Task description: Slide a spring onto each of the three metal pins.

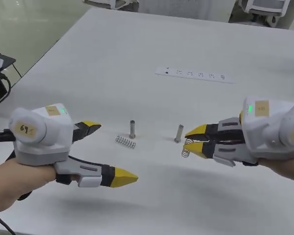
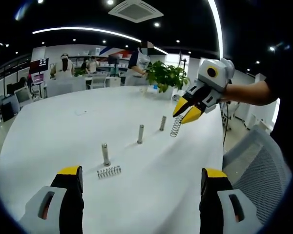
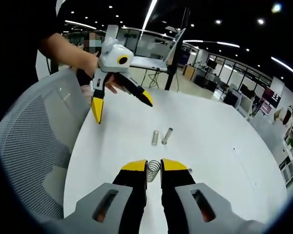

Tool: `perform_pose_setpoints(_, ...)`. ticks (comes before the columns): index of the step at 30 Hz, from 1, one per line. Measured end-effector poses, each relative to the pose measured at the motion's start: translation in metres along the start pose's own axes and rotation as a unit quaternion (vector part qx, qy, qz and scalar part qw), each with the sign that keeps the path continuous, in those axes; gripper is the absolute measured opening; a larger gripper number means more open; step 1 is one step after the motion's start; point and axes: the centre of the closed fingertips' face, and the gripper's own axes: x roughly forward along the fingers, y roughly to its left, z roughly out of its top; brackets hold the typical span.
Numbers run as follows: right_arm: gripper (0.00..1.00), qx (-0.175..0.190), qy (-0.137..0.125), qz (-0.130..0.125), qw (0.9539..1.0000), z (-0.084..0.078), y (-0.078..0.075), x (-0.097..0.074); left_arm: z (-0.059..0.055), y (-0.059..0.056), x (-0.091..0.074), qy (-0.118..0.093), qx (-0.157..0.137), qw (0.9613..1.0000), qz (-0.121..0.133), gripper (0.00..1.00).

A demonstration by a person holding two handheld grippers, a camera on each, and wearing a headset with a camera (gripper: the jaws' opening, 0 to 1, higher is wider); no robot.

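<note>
Three short metal pins stand in a row on the white table (image 1: 137,58): the nearest pin (image 2: 105,153), the middle pin (image 2: 140,134) and the far pin (image 2: 162,123). In the head view I see two pins, one (image 1: 132,129) and another (image 1: 179,133). A loose spring (image 1: 125,142) lies beside the first. My right gripper (image 1: 188,141) is shut on a second spring (image 1: 185,149), held just right of the second pin; the same spring (image 3: 154,165) sits between its jaws. My left gripper (image 1: 110,152) hovers wide open, holding nothing, near the table's front.
A white power strip (image 1: 193,74) lies further back on the table. A mesh office chair (image 3: 34,146) stands at the table's near edge. A potted plant (image 2: 166,75) is at the far end. People stand in the background.
</note>
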Motion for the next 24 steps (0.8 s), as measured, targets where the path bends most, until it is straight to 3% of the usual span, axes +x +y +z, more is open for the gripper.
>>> perform_pose_setpoints(24, 0.07, 0.021, -0.003, -0.045, 0.9988, 0.010, -0.060, 0.012, -0.004, 0.002, -0.001, -0.001, -0.009, 1.0000, 0.002, 0.98)
